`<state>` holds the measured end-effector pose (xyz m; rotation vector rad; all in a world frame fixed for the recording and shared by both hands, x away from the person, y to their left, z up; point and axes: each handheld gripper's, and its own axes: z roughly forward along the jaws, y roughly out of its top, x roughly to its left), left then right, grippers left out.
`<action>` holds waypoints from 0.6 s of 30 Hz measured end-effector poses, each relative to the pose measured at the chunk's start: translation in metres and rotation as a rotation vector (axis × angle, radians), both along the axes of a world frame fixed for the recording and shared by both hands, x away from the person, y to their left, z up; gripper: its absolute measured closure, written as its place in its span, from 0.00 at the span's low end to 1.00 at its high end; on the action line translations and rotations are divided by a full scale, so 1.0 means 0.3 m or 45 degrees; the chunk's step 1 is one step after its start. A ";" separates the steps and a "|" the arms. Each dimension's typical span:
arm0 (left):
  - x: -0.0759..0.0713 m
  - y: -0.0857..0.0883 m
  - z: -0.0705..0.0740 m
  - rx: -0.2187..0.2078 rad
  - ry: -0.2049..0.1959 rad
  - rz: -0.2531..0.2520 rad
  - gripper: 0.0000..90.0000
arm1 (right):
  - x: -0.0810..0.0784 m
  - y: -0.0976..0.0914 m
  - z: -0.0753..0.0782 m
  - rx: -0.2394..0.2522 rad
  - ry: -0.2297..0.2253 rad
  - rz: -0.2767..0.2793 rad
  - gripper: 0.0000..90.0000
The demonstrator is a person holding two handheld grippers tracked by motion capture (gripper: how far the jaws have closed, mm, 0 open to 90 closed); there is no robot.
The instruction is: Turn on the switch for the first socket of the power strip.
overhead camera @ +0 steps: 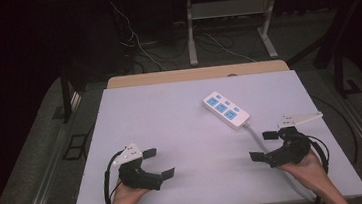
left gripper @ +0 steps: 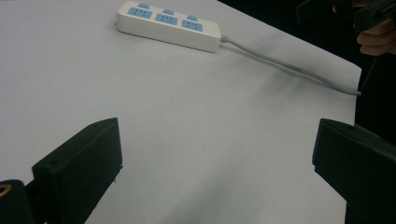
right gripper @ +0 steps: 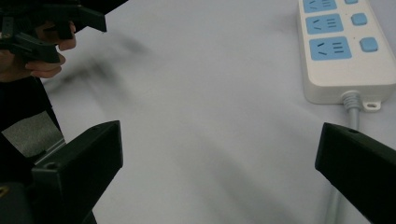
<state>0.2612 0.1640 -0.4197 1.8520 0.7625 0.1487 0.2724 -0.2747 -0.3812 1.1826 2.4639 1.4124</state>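
Black right claw (overhead camera: 264,146) gapes wide, empty, near the power strip (overhead camera: 226,110).

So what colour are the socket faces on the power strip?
Light blue, set in a white power strip body; the right gripper view shows them best.

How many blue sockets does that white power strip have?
3, in a row along the strip: one at the far end, one in the middle, one nearest the cable.
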 end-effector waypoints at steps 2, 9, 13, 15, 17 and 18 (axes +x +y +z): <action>0.000 0.002 0.000 -0.001 -0.002 0.002 0.00 | 0.008 0.002 0.009 -0.006 0.003 0.005 0.01; 0.001 0.008 0.001 -0.010 -0.001 0.013 0.00 | 0.036 0.005 0.034 -0.021 0.003 0.040 0.01; 0.000 0.008 0.002 -0.014 -0.001 0.015 0.00 | 0.055 0.007 0.046 -0.022 0.014 0.051 0.01; 0.000 0.008 0.002 -0.014 -0.001 0.015 0.00 | 0.059 0.007 0.047 -0.024 0.014 0.053 0.01; 0.001 0.008 0.002 -0.014 -0.001 0.015 0.00 | 0.071 0.009 0.051 -0.029 0.015 0.053 0.01; 0.001 0.008 0.001 -0.014 -0.001 0.015 0.00 | 0.071 0.009 0.051 -0.029 0.015 0.053 0.01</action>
